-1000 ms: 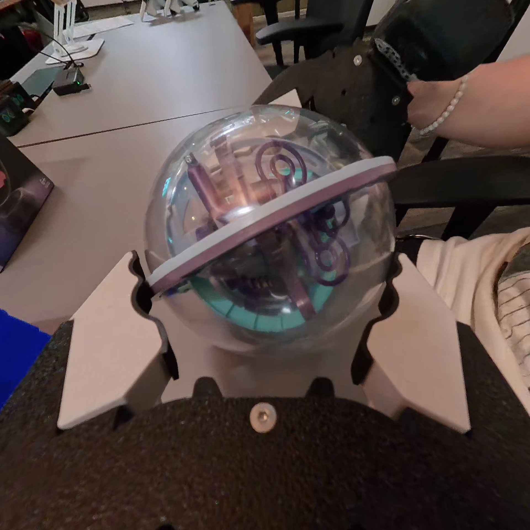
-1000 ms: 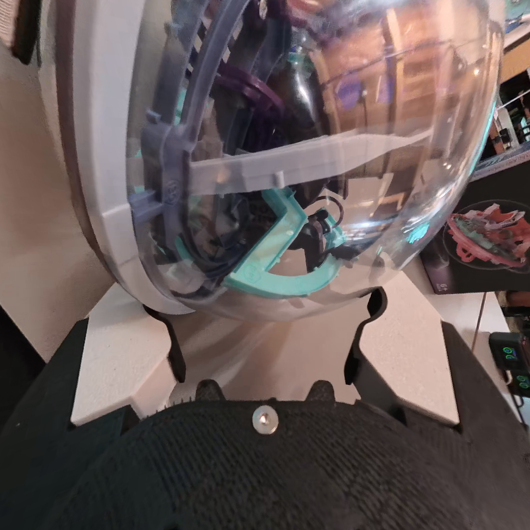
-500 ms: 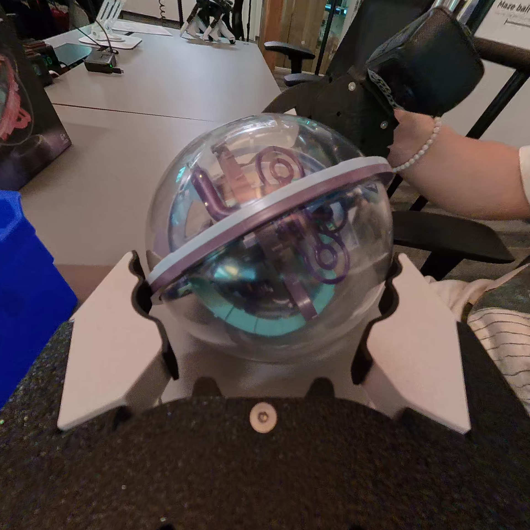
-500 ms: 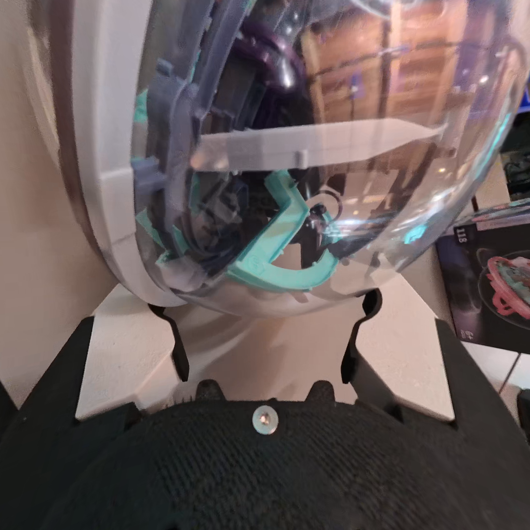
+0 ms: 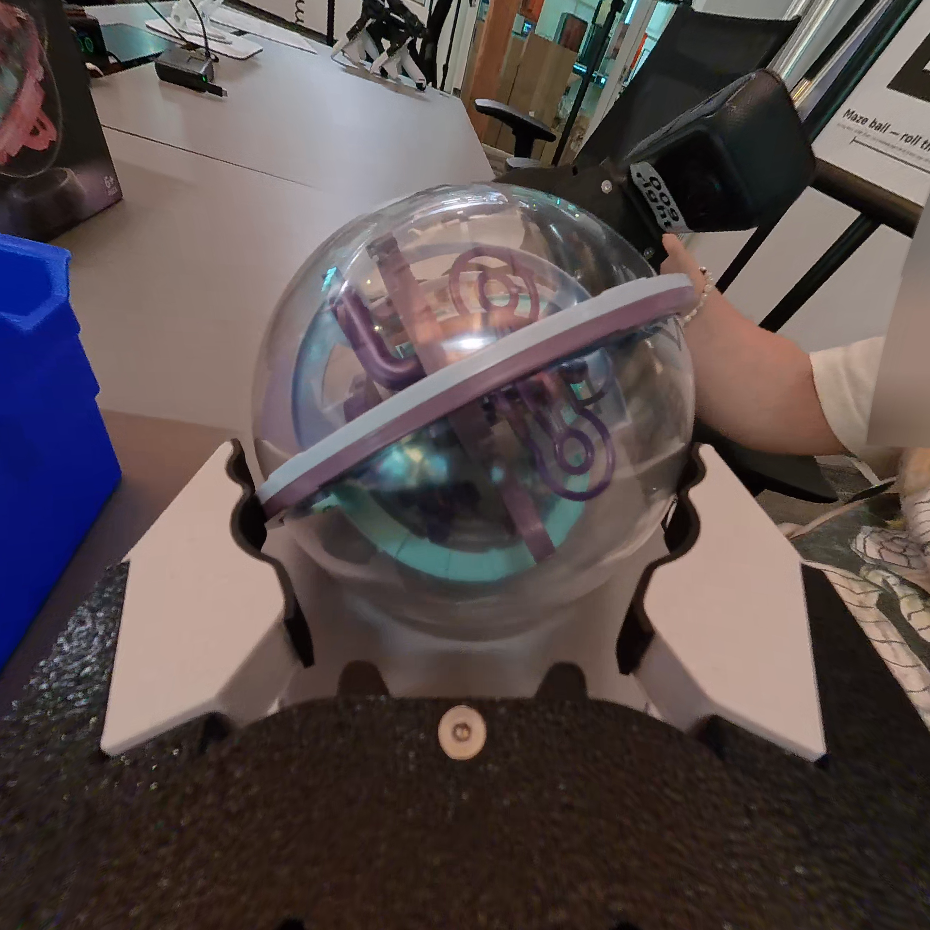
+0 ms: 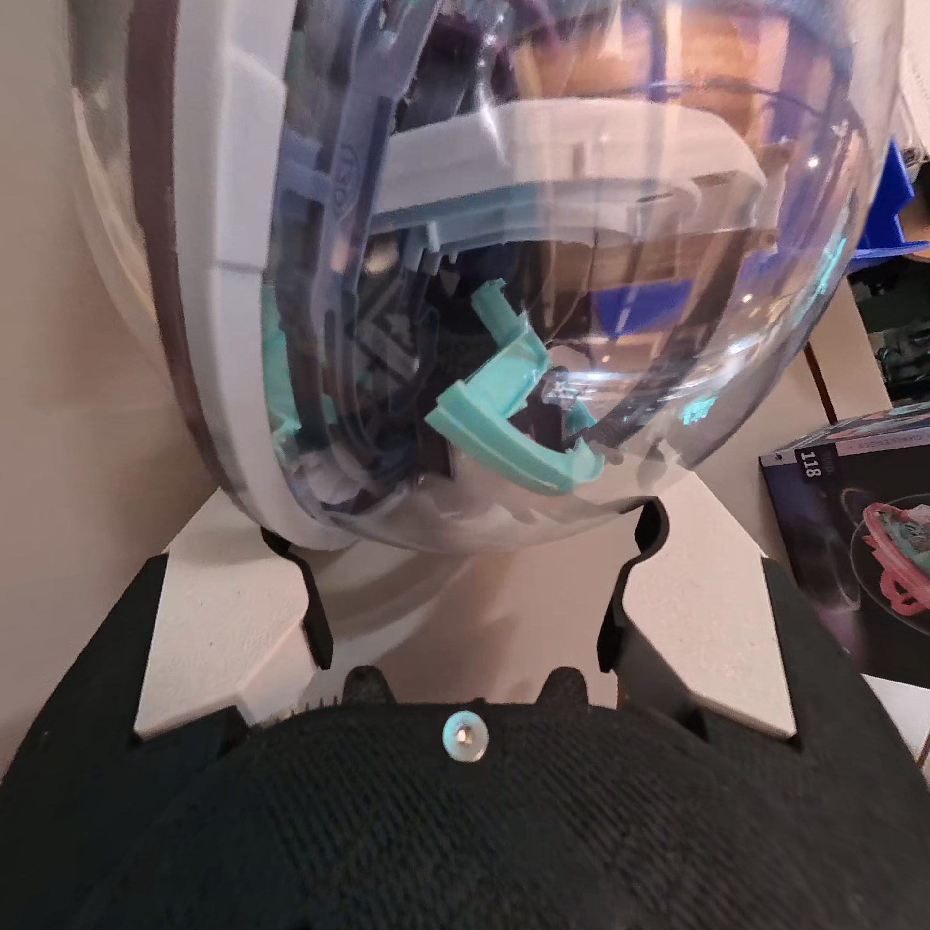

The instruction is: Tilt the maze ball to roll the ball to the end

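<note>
Grey tables: two | maze ball: one | both grippers' jaws pinching it

Left claw: two broad white wedge-shaped fingers with black scalloped inner edges, seated in a coarse black textured body. One silver screw sits central on the near housing. Right claw: same build, white fingers, black ribbed body, central silver screw. Seen far right in the left wrist view, its black housing carries a grey lettered tag. The person wears a white bead bracelet and a cream short sleeve.
</note>
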A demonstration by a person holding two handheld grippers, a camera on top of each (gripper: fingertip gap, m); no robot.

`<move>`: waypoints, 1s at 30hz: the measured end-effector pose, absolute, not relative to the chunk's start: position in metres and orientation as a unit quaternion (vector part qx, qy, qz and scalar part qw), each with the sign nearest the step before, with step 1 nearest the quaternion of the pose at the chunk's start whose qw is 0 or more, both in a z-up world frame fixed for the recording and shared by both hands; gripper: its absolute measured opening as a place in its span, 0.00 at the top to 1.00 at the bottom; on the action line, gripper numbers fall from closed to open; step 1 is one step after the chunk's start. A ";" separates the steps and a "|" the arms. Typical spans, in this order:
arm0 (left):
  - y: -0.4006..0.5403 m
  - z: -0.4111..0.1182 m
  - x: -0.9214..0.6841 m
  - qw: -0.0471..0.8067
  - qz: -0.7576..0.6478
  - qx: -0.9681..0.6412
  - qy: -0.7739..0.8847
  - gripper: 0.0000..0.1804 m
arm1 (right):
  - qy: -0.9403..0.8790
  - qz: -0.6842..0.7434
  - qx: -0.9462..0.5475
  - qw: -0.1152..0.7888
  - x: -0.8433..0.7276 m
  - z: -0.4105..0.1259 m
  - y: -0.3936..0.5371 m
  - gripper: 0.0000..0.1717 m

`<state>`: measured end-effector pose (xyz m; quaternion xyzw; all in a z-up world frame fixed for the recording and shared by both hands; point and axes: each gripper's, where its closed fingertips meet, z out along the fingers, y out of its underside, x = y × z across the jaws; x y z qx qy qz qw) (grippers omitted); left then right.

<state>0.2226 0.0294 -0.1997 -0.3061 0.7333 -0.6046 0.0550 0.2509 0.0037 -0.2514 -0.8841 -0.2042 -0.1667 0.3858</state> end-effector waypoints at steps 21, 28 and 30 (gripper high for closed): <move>-0.002 -0.202 0.226 0.082 -0.403 -0.300 0.861 0.13 | -0.148 -0.143 -0.877 0.434 0.253 -0.259 -0.023 0.19; -0.004 -0.201 0.226 0.077 -0.364 -0.313 0.874 0.13 | -0.137 -0.126 -0.874 0.450 0.252 -0.262 -0.024 0.20; -0.004 -0.202 0.226 0.076 -0.355 -0.315 0.877 0.13 | -0.138 -0.125 -0.871 0.454 0.252 -0.261 -0.024 0.21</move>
